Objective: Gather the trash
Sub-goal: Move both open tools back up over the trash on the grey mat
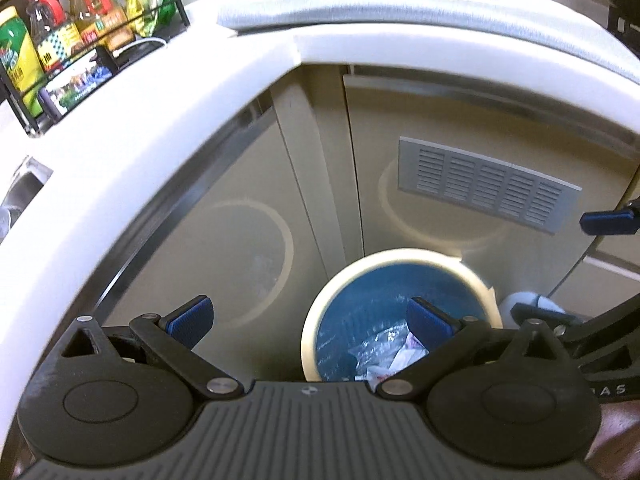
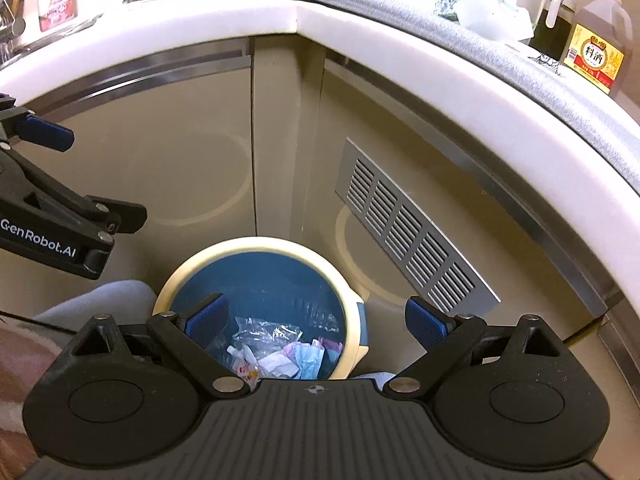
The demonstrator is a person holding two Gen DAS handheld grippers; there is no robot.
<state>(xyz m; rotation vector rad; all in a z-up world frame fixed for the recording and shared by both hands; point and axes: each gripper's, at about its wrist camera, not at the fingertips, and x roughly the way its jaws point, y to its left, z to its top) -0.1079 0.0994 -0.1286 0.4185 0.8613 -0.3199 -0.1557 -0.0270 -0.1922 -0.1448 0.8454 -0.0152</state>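
Left gripper (image 1: pixel 310 322) fingers spread wide, grasping nothing; right gripper (image 2: pixel 316 322) likewise splayed and bare. Low centre in both views: round trash bin (image 2: pixel 357 334), cream rim, blue inside, holding crumpled plastic and paper scraps (image 2: pixel 280 354). Only in the right view: cooking-wine jug (image 2: pixel 598 44) upper right on the white surface (image 2: pixel 400 28). Only in the left view: condiment rack (image 1: pixel 60 40) upper left.

In the lower middle of both views the trash bin (image 2: pixel 262 312) stands with its mouth uncovered, its upper part free and crumpled trash (image 2: pixel 280 356) lying only at the bottom. Cabinet doors (image 2: pixel 168 168) wall it in behind, meeting at a corner, and the white countertop edge (image 2: pixel 400 64) overhangs above. The left gripper (image 2: pixel 48 136) juts in at the right-wrist view's left edge.
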